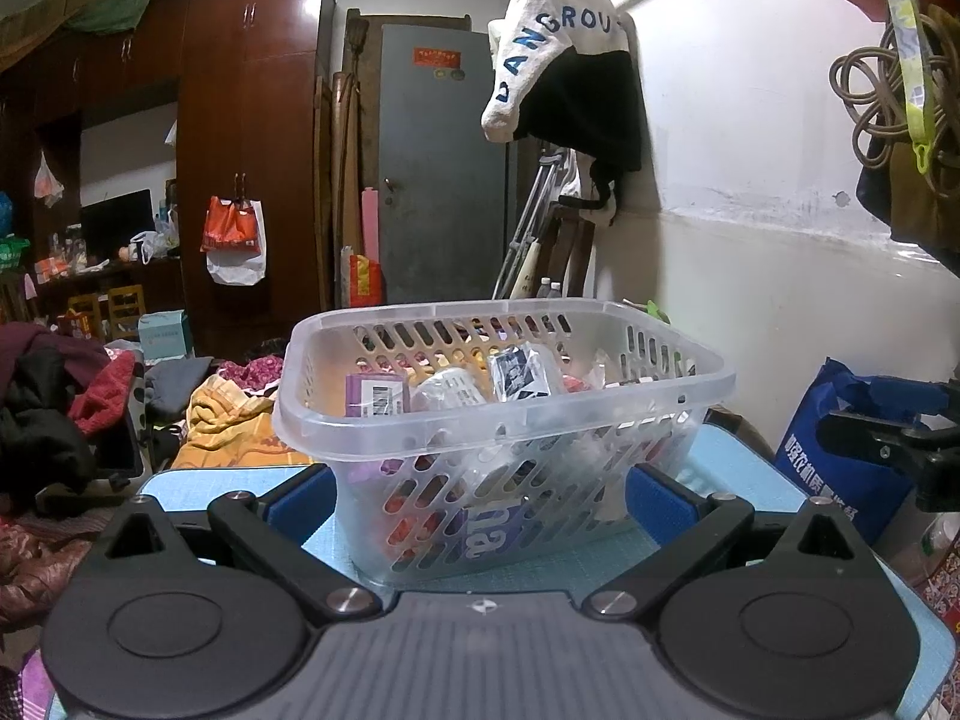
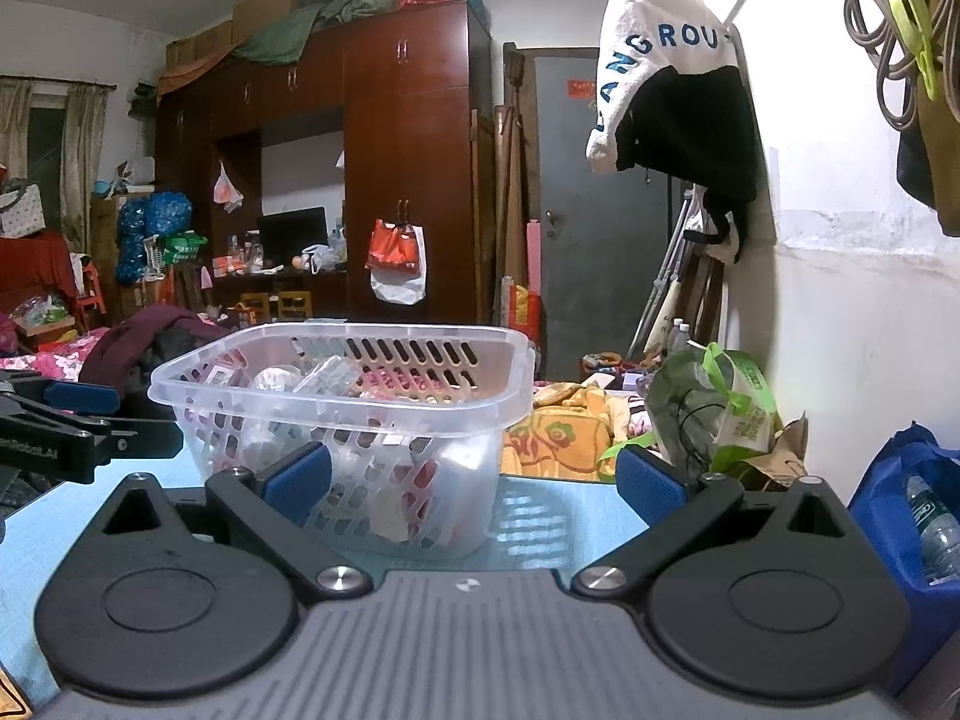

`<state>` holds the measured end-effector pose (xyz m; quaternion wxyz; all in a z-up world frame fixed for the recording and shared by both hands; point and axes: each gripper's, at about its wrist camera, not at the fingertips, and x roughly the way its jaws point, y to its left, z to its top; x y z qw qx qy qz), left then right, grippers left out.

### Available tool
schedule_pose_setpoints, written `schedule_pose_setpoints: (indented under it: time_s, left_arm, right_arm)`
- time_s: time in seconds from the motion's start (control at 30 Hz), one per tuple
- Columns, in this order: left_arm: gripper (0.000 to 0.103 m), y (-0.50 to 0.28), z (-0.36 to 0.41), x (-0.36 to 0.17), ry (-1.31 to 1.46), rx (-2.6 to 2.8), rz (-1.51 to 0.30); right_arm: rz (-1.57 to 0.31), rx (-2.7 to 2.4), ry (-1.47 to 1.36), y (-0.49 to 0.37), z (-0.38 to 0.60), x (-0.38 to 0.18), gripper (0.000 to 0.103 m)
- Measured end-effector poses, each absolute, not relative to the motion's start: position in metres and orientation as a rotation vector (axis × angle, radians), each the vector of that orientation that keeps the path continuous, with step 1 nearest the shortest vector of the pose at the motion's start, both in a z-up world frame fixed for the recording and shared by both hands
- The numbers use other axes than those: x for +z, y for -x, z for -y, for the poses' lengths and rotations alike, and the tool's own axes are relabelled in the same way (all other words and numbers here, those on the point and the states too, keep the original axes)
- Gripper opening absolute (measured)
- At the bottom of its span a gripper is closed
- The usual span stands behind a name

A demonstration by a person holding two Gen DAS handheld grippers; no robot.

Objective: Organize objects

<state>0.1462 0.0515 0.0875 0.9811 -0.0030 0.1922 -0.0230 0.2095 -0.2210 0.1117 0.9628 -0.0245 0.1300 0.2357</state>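
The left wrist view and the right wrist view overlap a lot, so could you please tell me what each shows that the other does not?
Only the left wrist view shows a purple barcoded box in the basket. Only the right shows a green-handled plastic bag and curtains. Both share the clear slotted plastic basket on the light blue table and the white-and-black garment.

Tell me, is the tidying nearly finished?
Looks mostly done: the clear slotted plastic basket on the light blue tabletop already holds packets, including a purple box. Both the left gripper and right gripper are open and empty. No loose items show on the tabletop.
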Motion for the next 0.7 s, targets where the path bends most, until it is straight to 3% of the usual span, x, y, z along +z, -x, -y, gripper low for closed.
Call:
schedule_pose_setpoints:
  time_s: [0.7]
  left_arm:
    - [0.103,-0.1485,-0.0441,0.0902,0.023,-0.062,-0.385]
  right_arm:
    - [-0.258,0.477,0.053,-0.2084,0.2223,0.1126,0.103]
